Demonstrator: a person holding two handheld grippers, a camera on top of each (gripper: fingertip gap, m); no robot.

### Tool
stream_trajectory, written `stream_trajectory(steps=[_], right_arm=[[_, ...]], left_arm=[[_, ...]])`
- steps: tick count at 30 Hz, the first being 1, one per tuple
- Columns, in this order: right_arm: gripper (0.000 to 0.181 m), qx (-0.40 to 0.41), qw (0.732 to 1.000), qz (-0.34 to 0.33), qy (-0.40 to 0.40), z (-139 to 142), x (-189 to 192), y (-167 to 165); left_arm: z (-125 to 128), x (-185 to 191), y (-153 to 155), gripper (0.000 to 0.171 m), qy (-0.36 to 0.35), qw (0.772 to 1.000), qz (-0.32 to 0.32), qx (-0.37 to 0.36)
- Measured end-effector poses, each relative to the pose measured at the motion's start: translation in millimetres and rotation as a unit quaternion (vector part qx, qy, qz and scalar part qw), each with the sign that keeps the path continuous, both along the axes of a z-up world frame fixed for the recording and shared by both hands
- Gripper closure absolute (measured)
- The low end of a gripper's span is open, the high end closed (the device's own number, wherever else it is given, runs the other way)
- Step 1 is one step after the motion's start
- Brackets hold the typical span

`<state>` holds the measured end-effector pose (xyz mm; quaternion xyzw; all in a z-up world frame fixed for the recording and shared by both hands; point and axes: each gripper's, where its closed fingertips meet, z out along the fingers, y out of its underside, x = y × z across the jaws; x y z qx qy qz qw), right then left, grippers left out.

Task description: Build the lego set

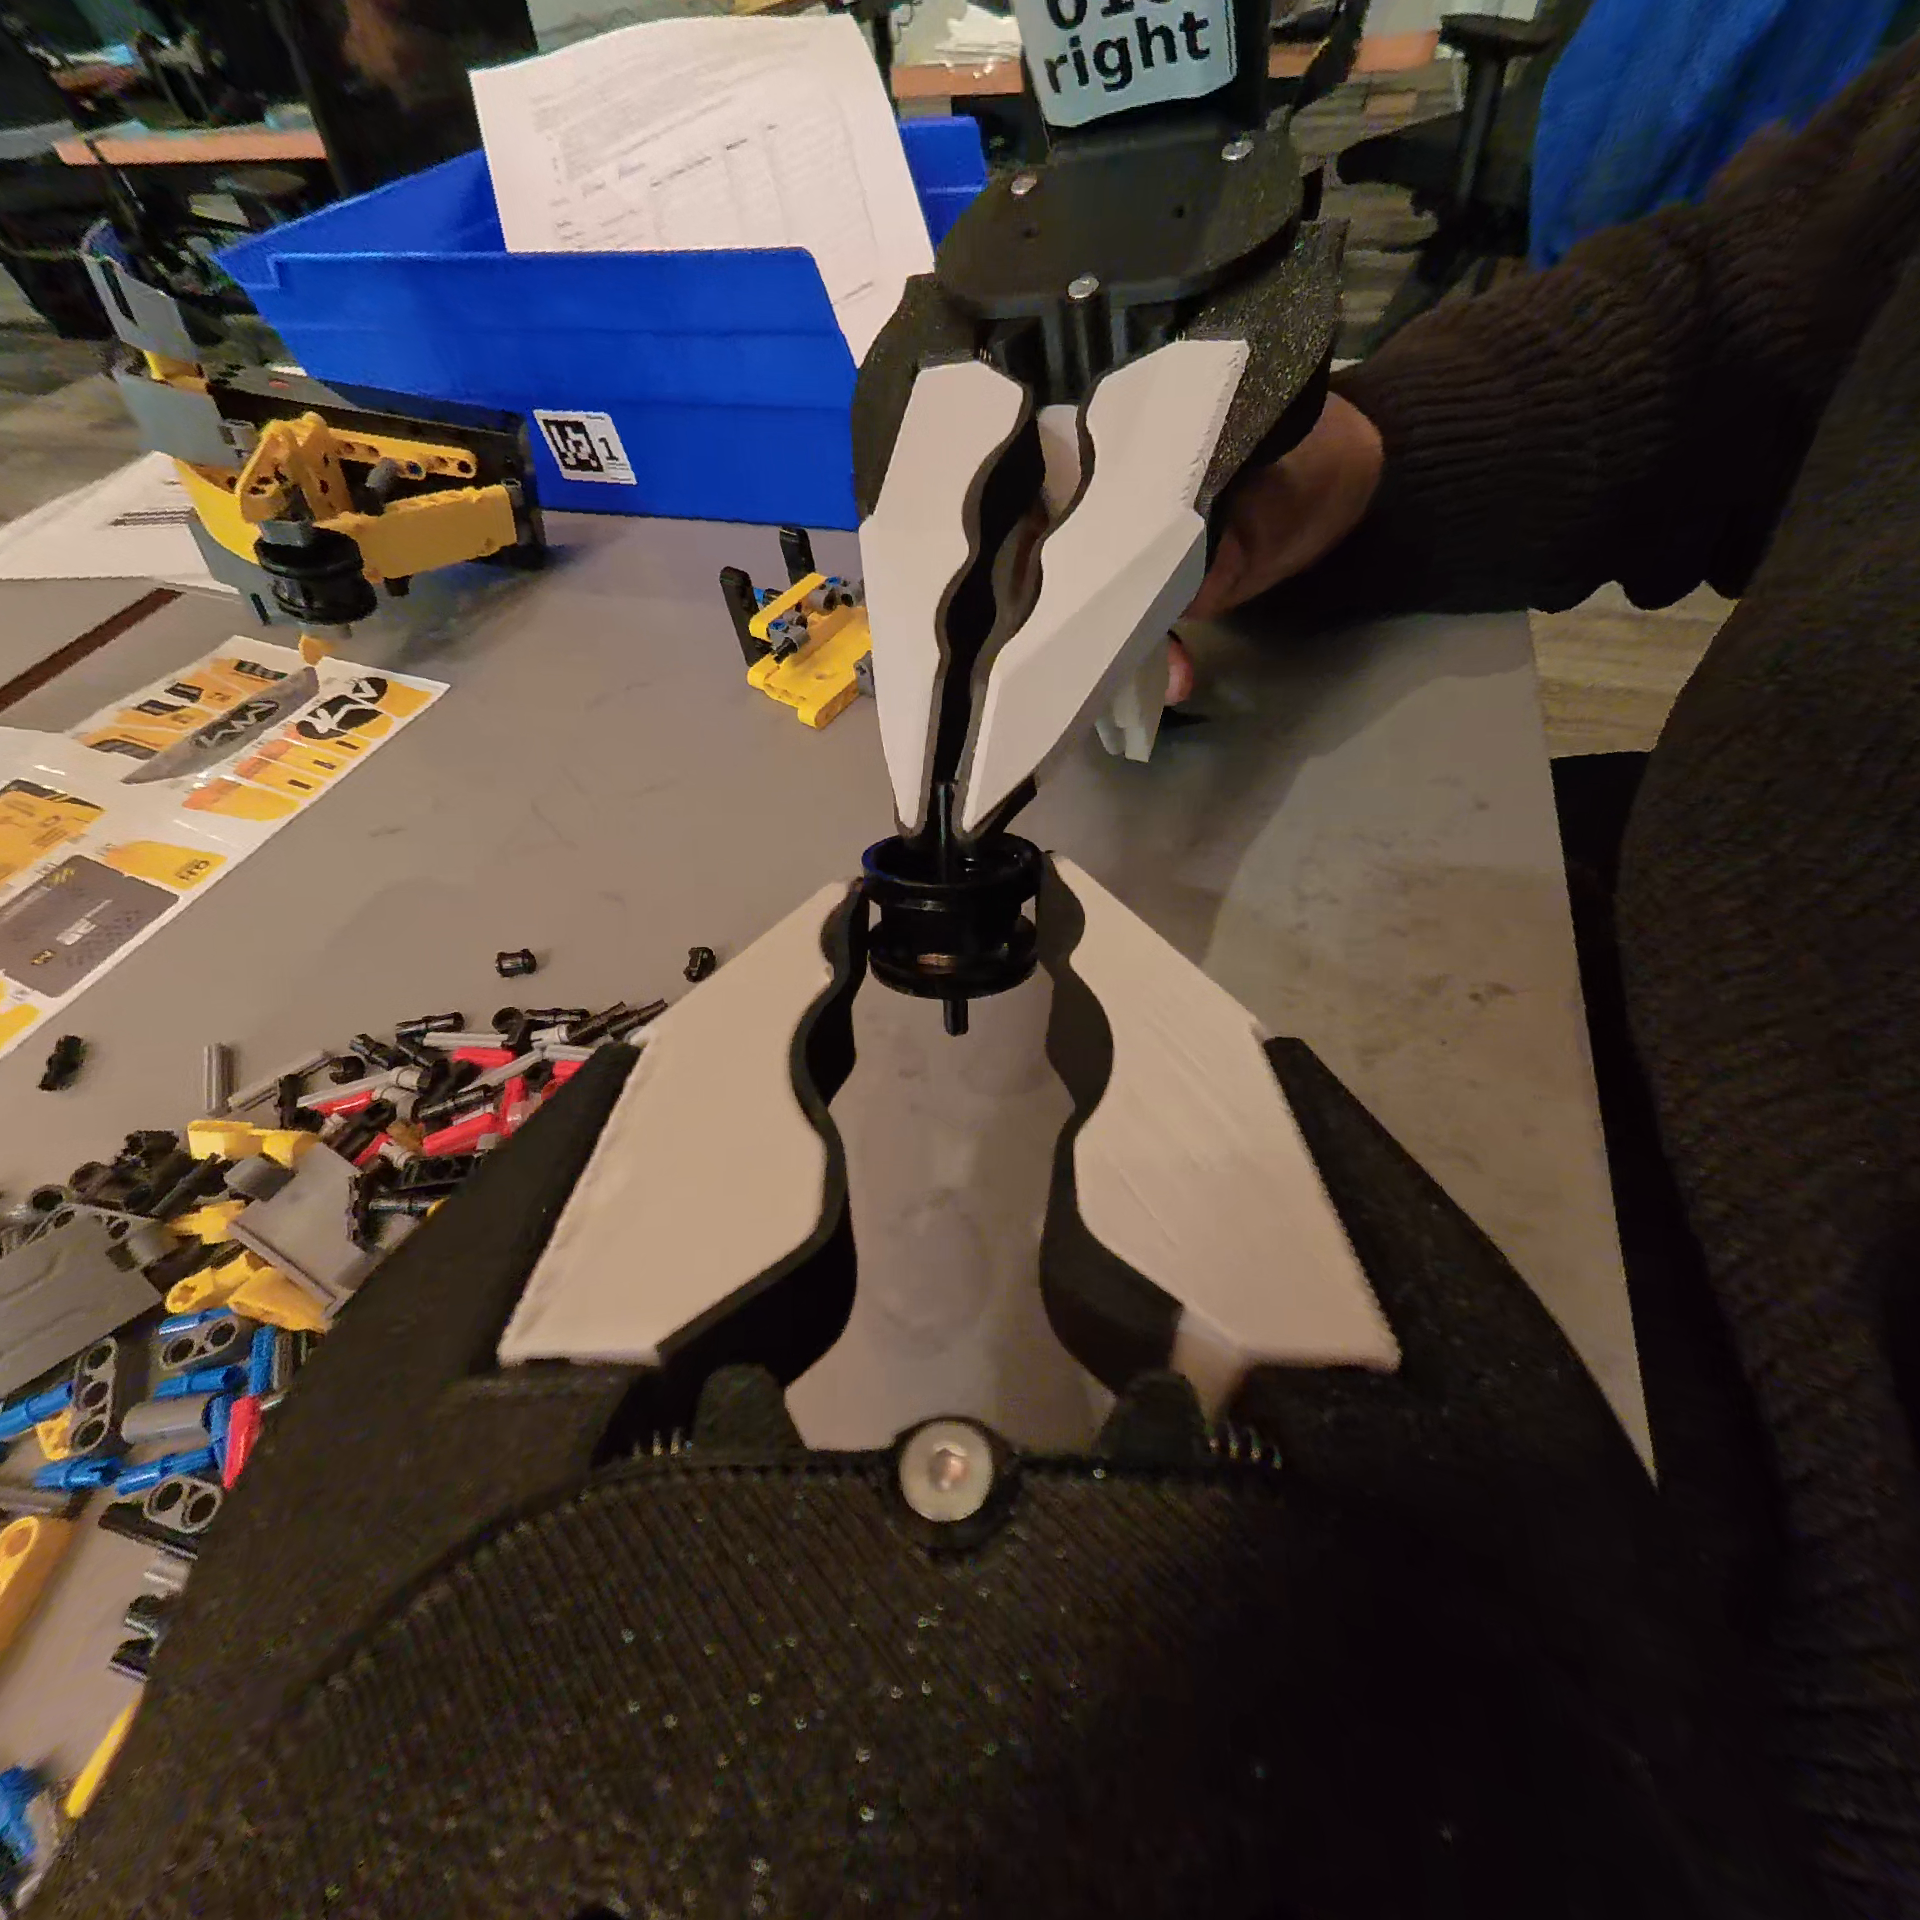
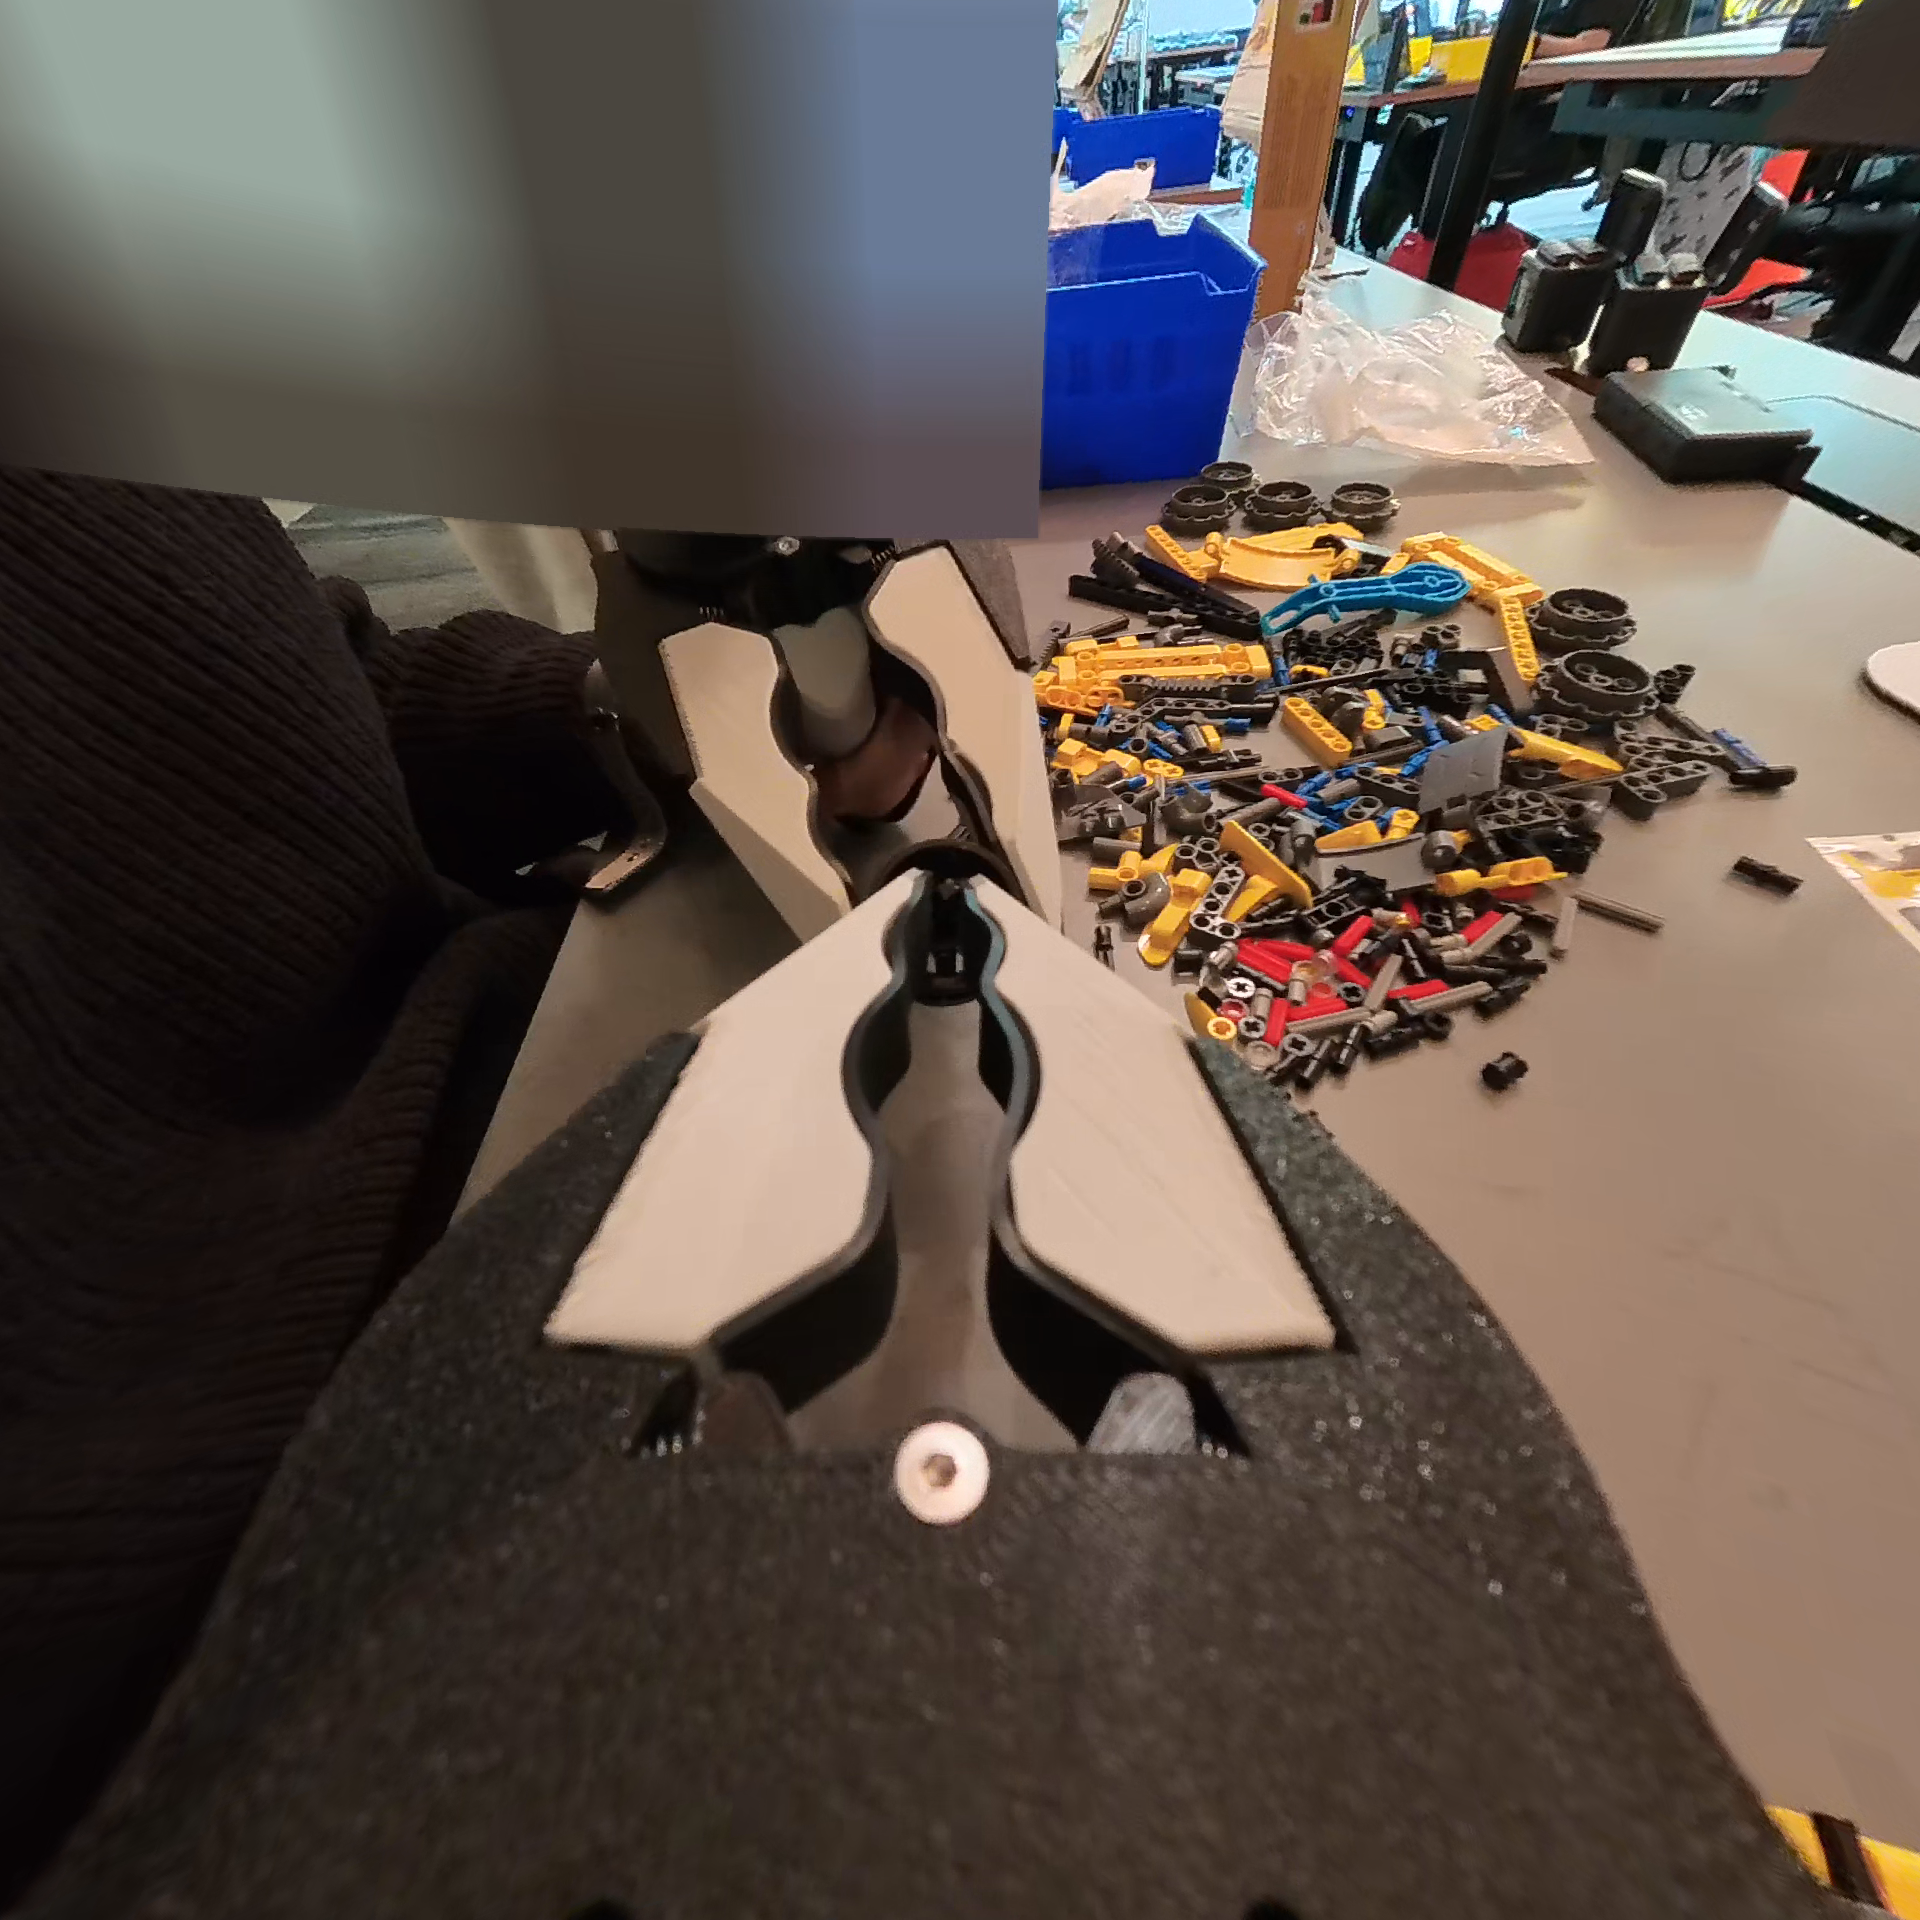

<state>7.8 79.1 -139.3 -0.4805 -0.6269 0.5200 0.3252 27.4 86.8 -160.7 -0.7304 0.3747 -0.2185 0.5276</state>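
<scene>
We held a black wheel hub (image 1: 951, 920) upright above the table. Through it ran a thin black axle (image 1: 948, 821), our right gripper's tips pinching its top.

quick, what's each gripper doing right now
Left gripper: shut on the round black plastic wheel hub.
Right gripper: shut on the thin black plastic axle pin.

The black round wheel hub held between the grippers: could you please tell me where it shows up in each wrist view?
Left wrist view: the black wheel hub sits just above centre, clamped between the left gripper fingertips, with the right gripper pushing a thin black axle into it from above.
Right wrist view: only a dark sliver of it shows above centre, past the right gripper's tips.
Shared landmark: the loose pile of building pieces.
</scene>
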Motion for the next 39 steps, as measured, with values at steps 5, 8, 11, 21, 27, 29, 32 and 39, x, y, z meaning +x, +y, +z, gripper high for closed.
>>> stream_trajectory(steps=[5,8,11,21,27,29,32,39], right_arm=[[0.149,-0.008,1.0,-0.021,0.018,4,-1,10],[0.148,0.001,0.999,-0.044,0.03,8,-1,21],[0.148,0.025,0.997,-0.061,0.028,5,-1,28],[0.147,0.052,0.997,-0.052,0.011,-5,-4,23],[0.148,0.074,0.996,-0.055,0.003,-10,-4,24],[0.148,0.08,0.995,-0.054,0.001,-10,-4,24],[0.15,0.088,0.995,-0.049,-0.001,-12,-4,21],[0.154,0.096,0.994,-0.046,-0.004,-14,-4,20]], left_arm=[[4,-12,9,0.142,0.002,0.999,0.042,0.02],[16,-28,15,0.143,-0.019,0.995,0.086,0.038],[35,-51,20,0.144,-0.046,0.985,0.143,0.079],[49,-87,29,0.144,-0.014,0.963,0.223,0.153],[48,-90,32,0.143,-0.013,0.959,0.236,0.156],[48,-97,34,0.143,-0.027,0.956,0.253,0.143],[52,-118,34,0.143,-0.062,0.945,0.297,0.126],[66,-158,27,0.144,-0.116,0.923,0.345,0.125]])
